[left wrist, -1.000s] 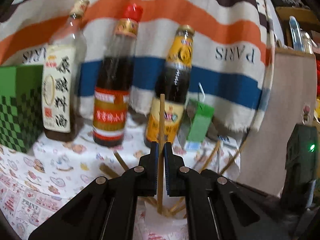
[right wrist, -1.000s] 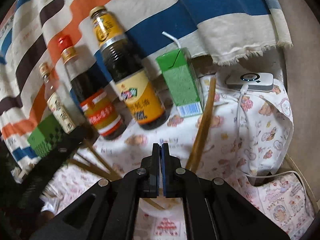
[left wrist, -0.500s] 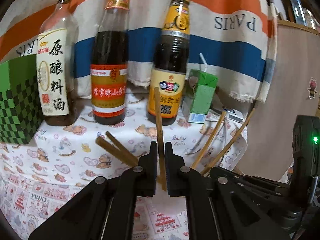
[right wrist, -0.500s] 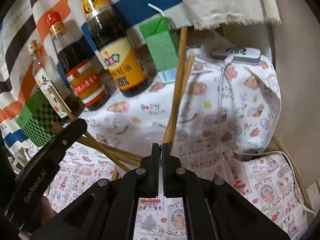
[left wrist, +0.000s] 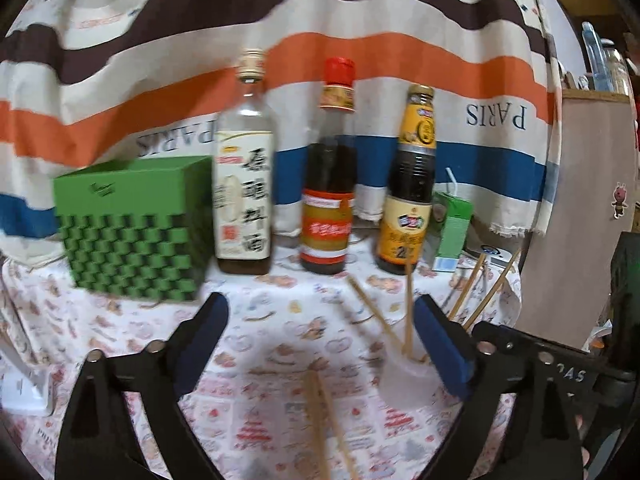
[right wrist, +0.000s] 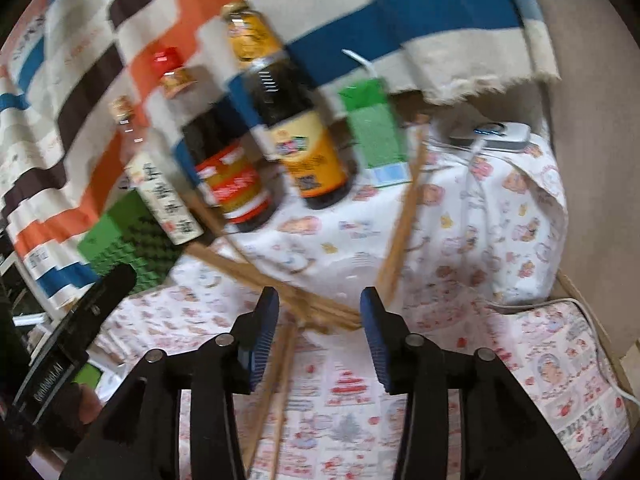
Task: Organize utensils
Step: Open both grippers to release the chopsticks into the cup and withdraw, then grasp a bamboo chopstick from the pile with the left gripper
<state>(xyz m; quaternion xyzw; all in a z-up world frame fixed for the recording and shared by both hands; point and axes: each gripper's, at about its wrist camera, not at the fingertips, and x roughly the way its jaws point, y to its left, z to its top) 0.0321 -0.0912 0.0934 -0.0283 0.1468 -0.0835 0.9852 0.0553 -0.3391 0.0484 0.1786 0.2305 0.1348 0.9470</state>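
- My left hand-held gripper [left wrist: 320, 334] fills the bottom of its frame with its jaws spread wide; they have just been opening, and nothing is gripped between them.
- Two chopsticks [left wrist: 326, 420] lie loose on the table [left wrist: 260, 344] at lower centre, between those jaws.
- A pale cup [left wrist: 408, 376] sits at lower right, just inside the right blue pad [left wrist: 442, 350], with more chopsticks [left wrist: 408, 312] standing up out of it.
- My right hand-held gripper [right wrist: 319, 338] is about half open at bottom centre; its jaws have also just been opening and hold nothing.
- In that view a chopstick [right wrist: 404, 216] leans up and to the right above the right pad, and a bundle [right wrist: 280, 284] slants across mid-frame.
- Behind, from left to right in the left view: a green checkered box [left wrist: 136, 228], a clear bottle [left wrist: 245, 176], a red-capped bottle [left wrist: 330, 184], a yellow-labelled bottle [left wrist: 410, 196] and a green carton [left wrist: 452, 228].
- A striped cloth [left wrist: 280, 20] hangs across the top.
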